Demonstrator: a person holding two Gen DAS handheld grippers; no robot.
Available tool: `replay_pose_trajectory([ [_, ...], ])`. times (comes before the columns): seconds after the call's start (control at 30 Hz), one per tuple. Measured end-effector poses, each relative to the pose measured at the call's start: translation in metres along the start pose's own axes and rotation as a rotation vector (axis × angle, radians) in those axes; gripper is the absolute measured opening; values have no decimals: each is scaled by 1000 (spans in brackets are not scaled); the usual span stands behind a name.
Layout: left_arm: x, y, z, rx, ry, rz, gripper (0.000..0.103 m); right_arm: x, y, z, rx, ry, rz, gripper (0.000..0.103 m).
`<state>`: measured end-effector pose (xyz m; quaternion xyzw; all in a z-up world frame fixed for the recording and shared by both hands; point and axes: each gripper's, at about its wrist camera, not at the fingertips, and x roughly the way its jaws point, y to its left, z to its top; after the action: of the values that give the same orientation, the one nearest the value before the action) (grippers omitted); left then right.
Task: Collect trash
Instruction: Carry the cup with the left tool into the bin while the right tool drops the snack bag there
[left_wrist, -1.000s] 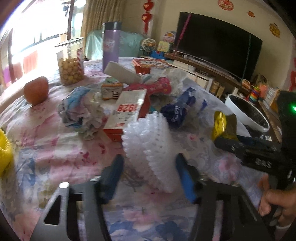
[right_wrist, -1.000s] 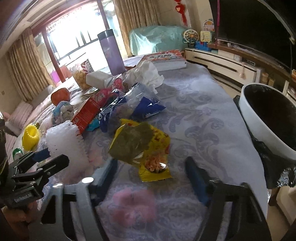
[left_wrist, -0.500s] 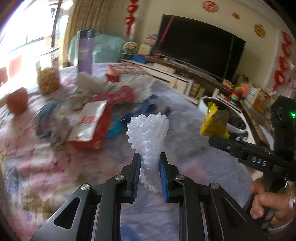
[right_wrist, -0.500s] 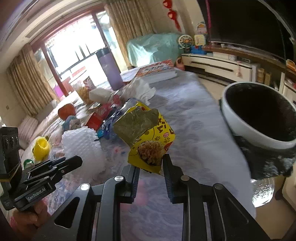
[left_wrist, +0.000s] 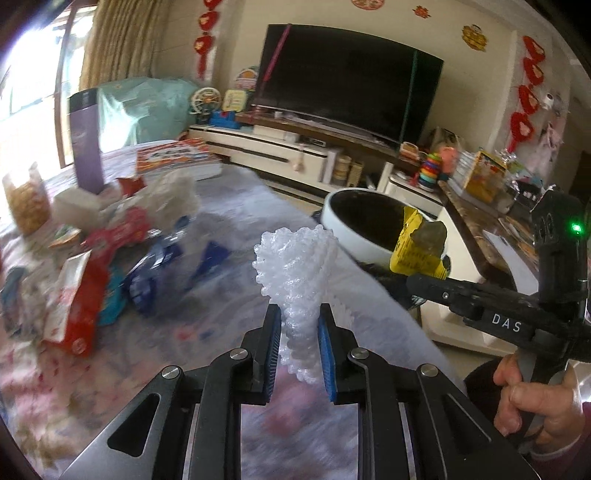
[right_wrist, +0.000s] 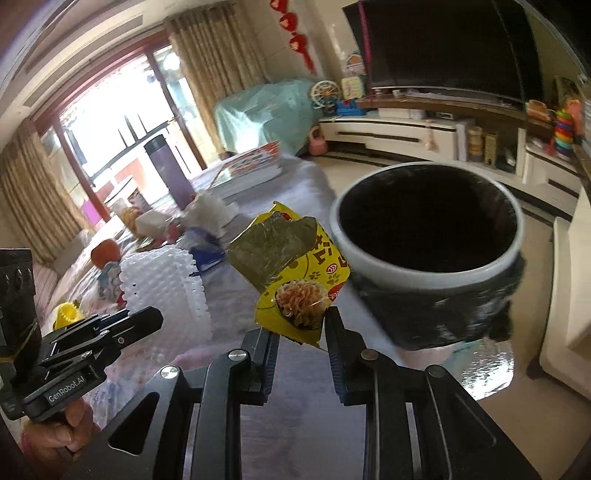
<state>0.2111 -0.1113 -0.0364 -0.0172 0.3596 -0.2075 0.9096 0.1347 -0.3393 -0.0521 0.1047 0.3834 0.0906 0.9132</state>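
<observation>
Left wrist view: table litter pile, several wrappers left, uncounted. One white foam fruit net, clamped in my left gripper. One yellow foil snack wrapper, pinched in my right gripper. One white-rimmed black-lined bin beside the table; neither item binned yet.

Two wrist fisheyes angled down, both close on the bin (shared).
</observation>
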Motion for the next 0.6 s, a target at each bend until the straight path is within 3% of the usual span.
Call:
replay_pose_trajectory([
  [0.6,80,-20,58,53,13,-63,19,-8,-64,27,72,-26,-72,25],
])
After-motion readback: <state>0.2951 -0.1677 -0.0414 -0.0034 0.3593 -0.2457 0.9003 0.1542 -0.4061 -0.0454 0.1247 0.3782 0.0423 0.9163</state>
